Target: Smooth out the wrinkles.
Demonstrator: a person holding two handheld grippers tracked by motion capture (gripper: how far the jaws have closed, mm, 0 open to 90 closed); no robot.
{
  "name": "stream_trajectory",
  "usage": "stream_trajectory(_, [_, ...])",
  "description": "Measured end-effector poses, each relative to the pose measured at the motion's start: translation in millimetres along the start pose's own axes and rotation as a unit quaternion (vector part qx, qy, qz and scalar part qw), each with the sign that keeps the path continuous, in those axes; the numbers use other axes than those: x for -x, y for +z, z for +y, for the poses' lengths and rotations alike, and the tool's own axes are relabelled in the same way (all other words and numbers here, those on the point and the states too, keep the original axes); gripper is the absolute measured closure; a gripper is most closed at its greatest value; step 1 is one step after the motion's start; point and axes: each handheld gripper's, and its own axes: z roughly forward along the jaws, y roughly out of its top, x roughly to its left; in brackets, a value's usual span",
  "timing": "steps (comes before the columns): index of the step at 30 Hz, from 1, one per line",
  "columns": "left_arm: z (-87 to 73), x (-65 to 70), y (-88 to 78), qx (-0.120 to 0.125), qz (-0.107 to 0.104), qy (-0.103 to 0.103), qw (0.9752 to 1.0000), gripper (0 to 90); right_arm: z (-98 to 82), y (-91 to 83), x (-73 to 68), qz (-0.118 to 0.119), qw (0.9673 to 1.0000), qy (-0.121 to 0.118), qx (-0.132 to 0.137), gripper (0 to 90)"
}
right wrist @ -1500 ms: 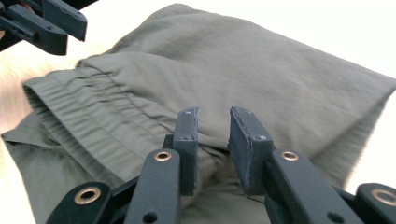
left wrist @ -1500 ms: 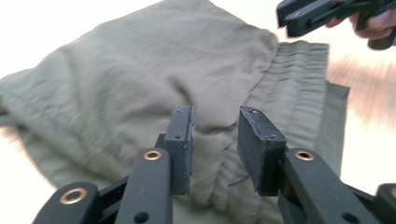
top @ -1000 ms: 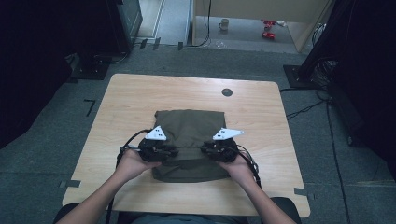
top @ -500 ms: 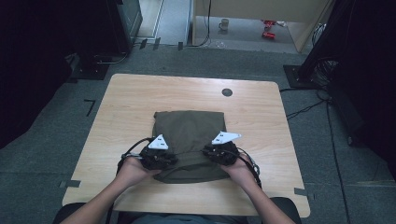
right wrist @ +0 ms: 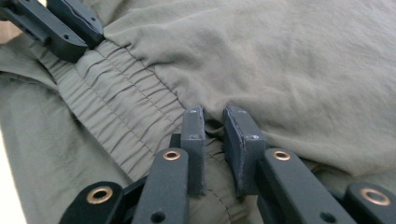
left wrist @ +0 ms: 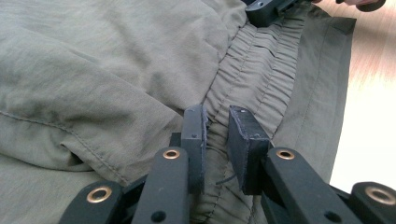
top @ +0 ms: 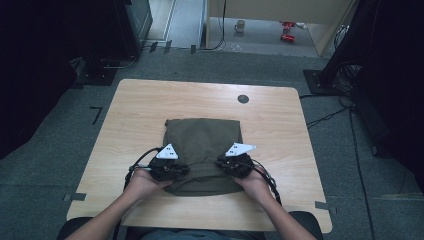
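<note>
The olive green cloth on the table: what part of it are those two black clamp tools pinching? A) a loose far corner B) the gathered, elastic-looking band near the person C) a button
B: both the left gripper and the right gripper close on the garment at its ruched band.

wooden table [top: 150, 110], grey carpet [top: 65, 145] (dim room)

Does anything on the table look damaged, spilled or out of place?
Nothing stands out. The olive garment lies folded on the wooden table, wrinkled but untorn. The left gripper and the right gripper each pinch its gathered waistband. No spill is visible.
</note>
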Motion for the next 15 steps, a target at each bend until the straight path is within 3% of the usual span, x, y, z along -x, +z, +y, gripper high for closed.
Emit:
stream_trajectory(3, [0.5,-0.1,-0.7,0.001,-0.001,0.0,1.0,76.8,1.5,0.3,0.1,-0.001,1.0,0.0,-0.001,78.1])
stream_trajectory(8, [5.8,3.1,-5.2,0.001,-0.013,-0.001,0.9999,66.4,3.7,-3.5,1.4,0.003,0.9999,0.011,0.002,74.0])
stream_trajectory(12, [10.4,1.6,-13.9,0.023,-0.03,-0.022,0.9991,61.3,7.0,-10.8,4.7,0.011,0.9993,0.026,0.025,68.1])
stream_trajectory(15, [13.0,0.6,-18.5,0.03,-0.022,-0.021,0.9991,57.6,10.1,-15.3,6.3,0.004,0.9985,0.03,0.047,65.4])
